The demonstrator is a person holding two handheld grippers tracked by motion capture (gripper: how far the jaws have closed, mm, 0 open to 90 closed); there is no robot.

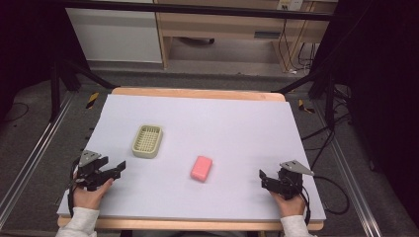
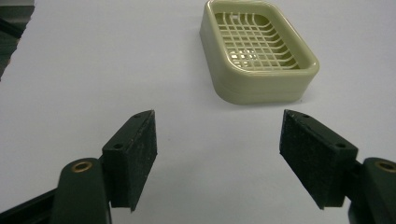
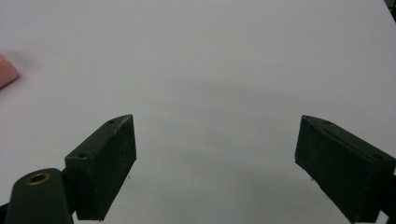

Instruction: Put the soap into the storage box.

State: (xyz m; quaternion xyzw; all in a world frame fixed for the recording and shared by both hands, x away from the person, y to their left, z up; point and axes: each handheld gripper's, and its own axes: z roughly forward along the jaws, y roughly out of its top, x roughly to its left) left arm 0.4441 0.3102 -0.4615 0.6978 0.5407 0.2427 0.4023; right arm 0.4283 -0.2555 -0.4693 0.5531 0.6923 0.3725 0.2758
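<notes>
- My left claw (image 1: pixel 114 168) rests at the near left edge of the bench (image 1: pixel 237 128), its jaws spread wide with nothing between them.
- From the left gripper view I look straight between those jaws at the soap dish (image 2: pixel 258 51), a pale green tray with a grid floor, lying flat and empty just beyond the tips.
- In the high view the soap dish (image 1: pixel 147 140) sits left of centre, a little farther out than my left hand (image 1: pixel 89 196), so I judge that this claw is lined up to steady it.
- The pink soap bar (image 1: pixel 201 168) lies flat near the middle of the bench, to the right of the dish and nearer to me, well apart from it and touched by neither claw.
- My right claw (image 1: pixel 263 177) waits at the near right edge, jaws likewise apart and empty, pointing left across the bench towards the bar.
- In the right gripper view the soap bar (image 3: pixel 6 71) peeks in at the left edge, so I judge that I must swing that claw left before closing on it.
- Both claws start wide, I think, to leave room around each thing.
</notes>
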